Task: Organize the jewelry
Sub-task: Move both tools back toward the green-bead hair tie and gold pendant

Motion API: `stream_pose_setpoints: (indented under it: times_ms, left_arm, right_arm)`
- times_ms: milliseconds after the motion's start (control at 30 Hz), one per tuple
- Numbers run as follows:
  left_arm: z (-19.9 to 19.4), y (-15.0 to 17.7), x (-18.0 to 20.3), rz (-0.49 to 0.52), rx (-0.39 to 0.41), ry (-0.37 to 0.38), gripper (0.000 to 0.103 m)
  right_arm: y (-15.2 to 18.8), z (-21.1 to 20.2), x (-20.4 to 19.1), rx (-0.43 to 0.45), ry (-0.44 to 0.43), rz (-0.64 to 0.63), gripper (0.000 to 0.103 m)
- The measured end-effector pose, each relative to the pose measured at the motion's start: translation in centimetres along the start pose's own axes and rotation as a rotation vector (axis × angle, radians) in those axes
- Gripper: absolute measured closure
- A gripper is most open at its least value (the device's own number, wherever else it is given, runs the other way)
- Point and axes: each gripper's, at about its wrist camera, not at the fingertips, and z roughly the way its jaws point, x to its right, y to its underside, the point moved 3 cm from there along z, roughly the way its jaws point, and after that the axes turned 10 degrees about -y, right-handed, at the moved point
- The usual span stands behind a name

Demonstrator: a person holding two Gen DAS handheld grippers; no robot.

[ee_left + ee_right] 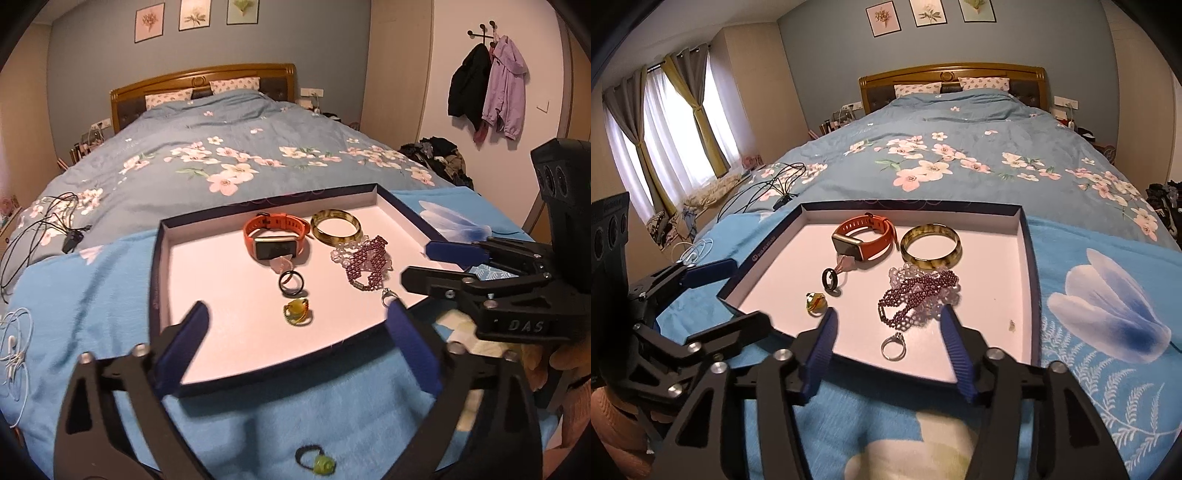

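Both of your tools are empty right now: the left gripper (295,339) stands spread wide across the lower middle of its own view with nothing between its blue pads, and the right gripper (886,350) is roughly half open at the bottom centre of its view, also holding nothing. The tray (164,258) sits mid-frame on the blue blanket (92,295), and almost everything is already in it: the orange watch (275,236) and the amber bangle (335,227) toward the top, the purple beaded bracelet (365,262) right of centre, the black ring (290,283) and the yellow ring (297,312) in the middle, and the silver ring (894,347) close to the near rim. What looks left out is the green-beaded hair tie (316,463), lying on the blanket at the bottom centre of the left wrist view, just short of the tray's near edge. I would judge that to be your next pick, and the left gripper is the nearer one. Come down over the bead rather than the thin loop, press lightly into the soft blanket so the pads get under it, and close fully. Lift clear of the rim before moving over, and set it in the bare white area at the left of the tray.
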Motion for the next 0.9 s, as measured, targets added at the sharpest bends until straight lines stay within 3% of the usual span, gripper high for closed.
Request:
stream_pose_setpoints:
  times_ms: [400, 733, 900]
  left_arm:
    - [-5.4, 2.4, -2.9, 0.02, 0.077, -0.045, 0.005]
    - [-7.3, 6.6, -1.9, 0.097, 0.033, 0.004, 0.007]
    - [-7.4, 7.1, -1.4, 0.099, 0.011, 0.031, 0.01]
  right_arm:
    - [3.4, -3.8, -2.2, -0.004, -0.03, -0.037, 0.038]
    - [8.7, -4.4, -5.3, -0.109, -0.094, -0.092, 0.038]
    - [10.7, -4.4, -6.9, -0.153, -0.127, -0.129, 0.038]
